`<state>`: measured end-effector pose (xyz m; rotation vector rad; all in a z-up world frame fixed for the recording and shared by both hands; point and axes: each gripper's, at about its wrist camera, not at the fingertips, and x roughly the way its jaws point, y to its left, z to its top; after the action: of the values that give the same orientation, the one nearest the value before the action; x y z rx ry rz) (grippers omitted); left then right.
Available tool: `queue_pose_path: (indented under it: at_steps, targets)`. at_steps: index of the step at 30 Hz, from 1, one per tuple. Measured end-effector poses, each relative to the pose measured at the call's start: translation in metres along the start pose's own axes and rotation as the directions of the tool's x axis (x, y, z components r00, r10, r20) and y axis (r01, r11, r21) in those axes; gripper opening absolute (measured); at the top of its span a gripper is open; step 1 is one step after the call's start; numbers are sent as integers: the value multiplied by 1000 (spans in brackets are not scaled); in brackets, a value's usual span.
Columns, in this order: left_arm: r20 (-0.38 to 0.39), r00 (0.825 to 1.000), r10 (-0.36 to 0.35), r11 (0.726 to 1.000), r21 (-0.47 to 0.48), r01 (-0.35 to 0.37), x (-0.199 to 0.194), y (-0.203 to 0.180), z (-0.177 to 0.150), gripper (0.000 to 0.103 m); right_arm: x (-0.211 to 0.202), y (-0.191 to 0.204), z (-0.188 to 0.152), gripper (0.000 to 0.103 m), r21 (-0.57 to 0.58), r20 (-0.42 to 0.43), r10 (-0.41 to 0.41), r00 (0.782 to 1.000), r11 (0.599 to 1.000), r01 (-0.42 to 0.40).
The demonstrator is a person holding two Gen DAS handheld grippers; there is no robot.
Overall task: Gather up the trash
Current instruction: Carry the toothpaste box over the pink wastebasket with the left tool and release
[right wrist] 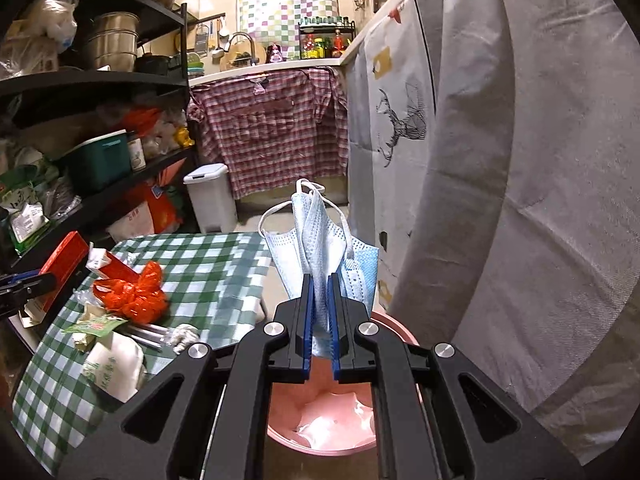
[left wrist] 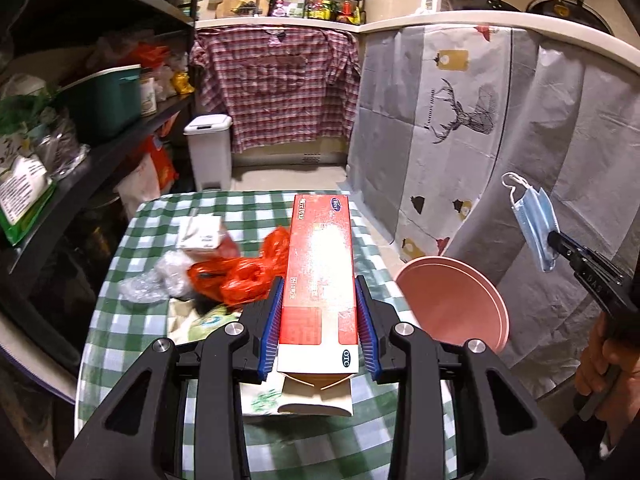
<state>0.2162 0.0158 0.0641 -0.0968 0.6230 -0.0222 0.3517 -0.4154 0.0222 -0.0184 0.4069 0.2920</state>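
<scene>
My left gripper (left wrist: 319,286) is shut on a long red carton (left wrist: 320,264), held above the green checked table (left wrist: 248,212); the carton's open flap hangs toward the camera. My right gripper (right wrist: 320,280) is shut on a crumpled blue face mask (right wrist: 320,240), which hangs over the pink bucket (right wrist: 324,412). In the left wrist view the mask (left wrist: 534,224) and the right gripper (left wrist: 556,240) show at the right, above and to the right of the pink bucket (left wrist: 452,300). The right wrist view shows the red carton (right wrist: 64,264) at the far left.
On the table lie an orange plastic bag (left wrist: 240,276), clear plastic wrap (left wrist: 156,280), a small white box (left wrist: 200,232) and a white packet (right wrist: 114,364). A white pedal bin (left wrist: 209,150) stands beyond the table. Dark shelves (left wrist: 92,152) line the left, a grey curtain (left wrist: 480,140) the right.
</scene>
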Motion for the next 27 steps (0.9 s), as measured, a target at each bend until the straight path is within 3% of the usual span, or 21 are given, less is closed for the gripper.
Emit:
queue_pose_path:
  at_steps: [10, 27]
  targets:
    - [-36, 998, -55, 998, 6, 55, 29, -43, 2, 34, 15, -15, -4, 8, 13, -41, -40, 998, 999, 41]
    - [-97, 986, -135, 990, 16, 137, 79, -105, 2, 34, 32, -28, -6, 8, 43, -83, -32, 996, 998, 36]
